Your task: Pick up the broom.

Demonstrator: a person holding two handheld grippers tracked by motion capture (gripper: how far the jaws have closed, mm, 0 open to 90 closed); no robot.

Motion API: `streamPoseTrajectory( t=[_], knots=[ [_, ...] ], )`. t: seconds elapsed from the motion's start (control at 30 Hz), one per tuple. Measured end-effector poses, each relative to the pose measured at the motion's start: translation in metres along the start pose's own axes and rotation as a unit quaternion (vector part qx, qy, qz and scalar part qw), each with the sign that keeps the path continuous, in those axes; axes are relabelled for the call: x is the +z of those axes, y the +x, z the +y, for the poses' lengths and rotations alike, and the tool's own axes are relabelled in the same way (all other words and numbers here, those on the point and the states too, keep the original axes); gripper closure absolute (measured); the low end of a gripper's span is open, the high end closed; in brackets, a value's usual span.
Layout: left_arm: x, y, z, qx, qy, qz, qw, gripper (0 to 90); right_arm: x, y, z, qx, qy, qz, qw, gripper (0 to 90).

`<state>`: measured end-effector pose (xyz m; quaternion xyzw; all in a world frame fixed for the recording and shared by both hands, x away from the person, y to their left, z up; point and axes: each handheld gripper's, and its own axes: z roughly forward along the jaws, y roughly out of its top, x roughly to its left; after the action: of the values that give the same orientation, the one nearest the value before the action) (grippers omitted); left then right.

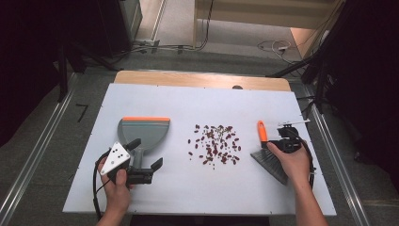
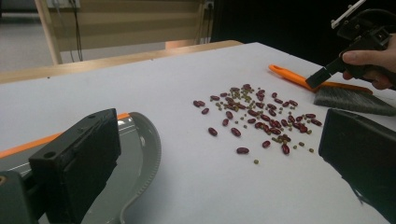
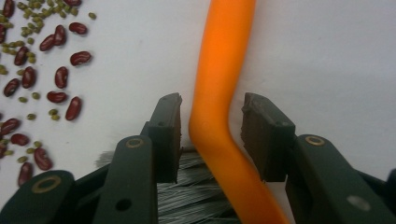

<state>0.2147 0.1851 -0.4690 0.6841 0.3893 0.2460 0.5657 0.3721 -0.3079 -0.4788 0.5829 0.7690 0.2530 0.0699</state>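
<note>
- Table (image 1: 155,197): white top, carrying every item below; both of the person's forearms enter from the near edge.
- Dustpan (image 1: 143,134): grey with an orange front lip, lying at the left side of the table, mouth facing away from the person, its handle running back toward the left gripper (image 1: 149,170).
- Left gripper: jaws stand wide apart with nothing between them, near the dustpan handle. Whether a pad touches the handle cannot be told from the high view.
- Hand brush (image 1: 269,157): lies at the right side of the table, just beside the spill. Its orange handle (image 3: 219,93) points away from the person; the grey bristles (image 3: 196,198) lie nearest the person.
- Right gripper (image 3: 211,119): straddles the handle at its bend, long axis of the handle running straight through the gap. A narrow space shows on each side, so the pads do not yet press.
- Beans (image 1: 215,144): red kidney beans mixed with small green ones, scattered at table centre between dustpan and brush. Nothing stands between brush and beans.
</note>
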Motion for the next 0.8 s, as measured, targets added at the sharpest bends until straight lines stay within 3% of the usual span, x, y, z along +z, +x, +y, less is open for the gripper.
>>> streamPoseTrajectory(
  t=[0.1, 0.13, 0.17, 0.2, 0.23, 0.33, 0.53, 0.63, 0.7, 0.8],
  knots=[
    [0.001, 0.001, -0.001, 0.000, 0.003, 0.000, 1.0000, 0.0, 0.003, 0.008, -0.001, -0.025, -0.004, -0.036, 0.9990, 58.8],
    [0.001, 0.001, -0.001, 0.001, 0.003, -0.001, 1.0000, 0.0, 0.003, 0.008, -0.001, -0.025, -0.004, -0.036, 0.9990, 58.8],
    [0.001, 0.001, 0.000, 0.001, 0.003, -0.001, 1.0000, 0.0, 0.005, 0.015, -0.002, -0.041, -0.002, -0.062, 0.9972, 59.5],
    [0.001, 0.000, 0.000, 0.001, 0.003, -0.001, 1.0000, 0.0, 0.005, 0.015, -0.002, -0.041, -0.002, -0.062, 0.9972, 59.5],
    [0.001, 0.000, 0.000, 0.000, 0.002, -0.001, 1.0000, 0.0, 0.006, 0.023, -0.002, -0.059, 0.003, -0.089, 0.9943, 60.4],
    [0.001, -0.002, 0.000, 0.002, 0.003, -0.002, 1.0000, 0.0, 0.006, 0.023, 0.000, -0.056, 0.010, -0.089, 0.9944, 64.0],
    [0.003, -0.003, 0.000, 0.004, 0.005, -0.003, 1.0000, 0.0, 0.005, 0.017, -0.001, -0.048, 0.003, -0.068, 0.9965, 67.3],
    [0.004, -0.004, 0.000, 0.003, 0.004, -0.004, 1.0000, 0.0, 0.003, 0.009, -0.008, -0.038, -0.025, -0.040, 0.9981, 67.2],
    [0.004, -0.005, 0.001, 0.004, 0.003, -0.005, 1.0000, 0.0, 0.003, 0.010, -0.010, -0.039, -0.031, -0.041, 0.9979, 67.2],
    [0.004, -0.005, 0.001, 0.003, 0.003, -0.005, 1.0000, 0.0, -0.002, 0.009, -0.016, -0.046, -0.067, -0.029, 0.9963, 67.2]
  ],
)
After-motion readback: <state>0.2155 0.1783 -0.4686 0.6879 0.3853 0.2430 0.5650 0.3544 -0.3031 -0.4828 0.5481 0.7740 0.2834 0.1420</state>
